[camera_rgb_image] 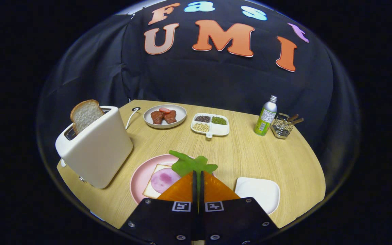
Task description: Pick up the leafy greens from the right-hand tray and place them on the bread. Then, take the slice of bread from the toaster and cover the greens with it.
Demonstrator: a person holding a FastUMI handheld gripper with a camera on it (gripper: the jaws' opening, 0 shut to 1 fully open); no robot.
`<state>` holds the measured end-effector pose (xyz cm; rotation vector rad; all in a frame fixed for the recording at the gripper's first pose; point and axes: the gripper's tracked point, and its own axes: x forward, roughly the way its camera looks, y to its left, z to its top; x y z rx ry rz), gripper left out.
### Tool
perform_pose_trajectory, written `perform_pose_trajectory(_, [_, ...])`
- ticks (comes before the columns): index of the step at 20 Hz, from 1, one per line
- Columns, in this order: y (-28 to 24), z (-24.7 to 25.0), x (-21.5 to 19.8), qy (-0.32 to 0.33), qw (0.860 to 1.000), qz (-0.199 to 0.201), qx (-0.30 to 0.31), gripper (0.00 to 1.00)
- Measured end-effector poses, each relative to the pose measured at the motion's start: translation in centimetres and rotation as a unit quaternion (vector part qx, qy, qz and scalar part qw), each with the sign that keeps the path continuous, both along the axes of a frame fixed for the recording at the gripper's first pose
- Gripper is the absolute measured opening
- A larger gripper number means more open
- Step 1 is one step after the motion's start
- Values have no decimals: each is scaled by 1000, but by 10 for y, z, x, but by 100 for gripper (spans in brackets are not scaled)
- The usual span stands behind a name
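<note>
Greens (192, 164), flat and lobed like a cut-out leaf, were pinched between the gripper (197, 174) fingers, which sat closed on the stem end, hiding it. They hung over the pink plate (141, 177), where a square bread slice (155, 185) carried a round pink ham piece (164, 180), partly covered by the fingers. Beside them to the right lay a white tray (259, 192). A second, rough-crusted slice (85, 115) stood in the smooth cream toaster (95, 149) on the wooden table (250, 156).
</note>
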<state>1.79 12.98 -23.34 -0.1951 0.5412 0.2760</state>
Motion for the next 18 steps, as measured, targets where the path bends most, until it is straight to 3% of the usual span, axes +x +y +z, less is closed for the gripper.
perform_pose_trajectory(18, [50, -50, -6, 57, 998, 21, 22, 3])
